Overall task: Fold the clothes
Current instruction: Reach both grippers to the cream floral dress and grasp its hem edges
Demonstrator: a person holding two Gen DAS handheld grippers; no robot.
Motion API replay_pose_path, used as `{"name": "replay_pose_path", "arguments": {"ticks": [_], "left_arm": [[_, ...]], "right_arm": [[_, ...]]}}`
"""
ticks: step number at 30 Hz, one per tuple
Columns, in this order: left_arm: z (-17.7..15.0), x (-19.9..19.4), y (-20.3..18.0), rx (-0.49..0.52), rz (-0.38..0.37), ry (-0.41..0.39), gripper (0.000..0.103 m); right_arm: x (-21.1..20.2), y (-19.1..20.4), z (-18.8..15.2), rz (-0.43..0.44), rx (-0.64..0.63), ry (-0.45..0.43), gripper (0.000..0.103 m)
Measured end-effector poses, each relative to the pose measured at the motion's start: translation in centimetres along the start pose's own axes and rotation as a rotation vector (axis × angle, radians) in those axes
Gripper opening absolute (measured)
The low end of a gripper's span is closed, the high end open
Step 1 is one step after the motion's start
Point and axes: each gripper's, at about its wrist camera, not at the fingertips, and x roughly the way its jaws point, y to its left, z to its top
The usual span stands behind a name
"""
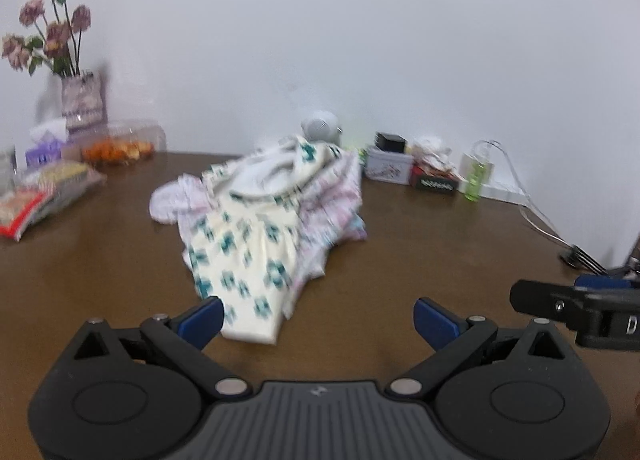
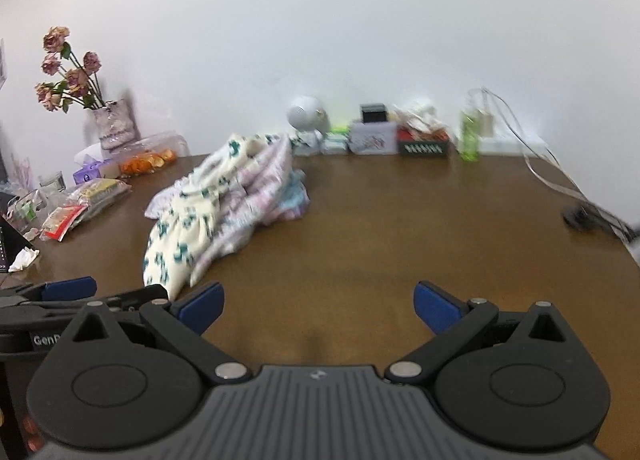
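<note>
Left gripper (image 1: 318,318) at frame bottom: jaws spread wide, holding nothing. Right gripper (image 2: 318,306): jaws equally wide, empty. Pile of clothes (image 1: 260,220) lies unfolded at centre frame on the brown table (image 1: 440,252), its near edge just beside the left gripper's left finger (image 1: 202,318).

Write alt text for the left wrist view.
Open left tongs hover before a crumpled pile of clothes on a brown table; a cream garment with teal print lies nearest. Flowers, snack packets and small boxes line the wall.
</note>
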Motion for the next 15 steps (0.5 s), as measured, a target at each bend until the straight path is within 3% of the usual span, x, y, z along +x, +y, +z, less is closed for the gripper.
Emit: {"name": "replay_pose_path", "arguments": {"ticks": [8,15], "left_arm": [[5.7,7.4,3.3,-0.007,0.137,0.023,0.101],[9.1,13.1,6.9,-0.044,0.173,0.056,0.101]], "right_arm": [[9.3,1.8,8.8,0.081,-0.07,0.034,0.103],[18.5,6.6,14.5,0.106,-0.178,0.072,0.103]]}}
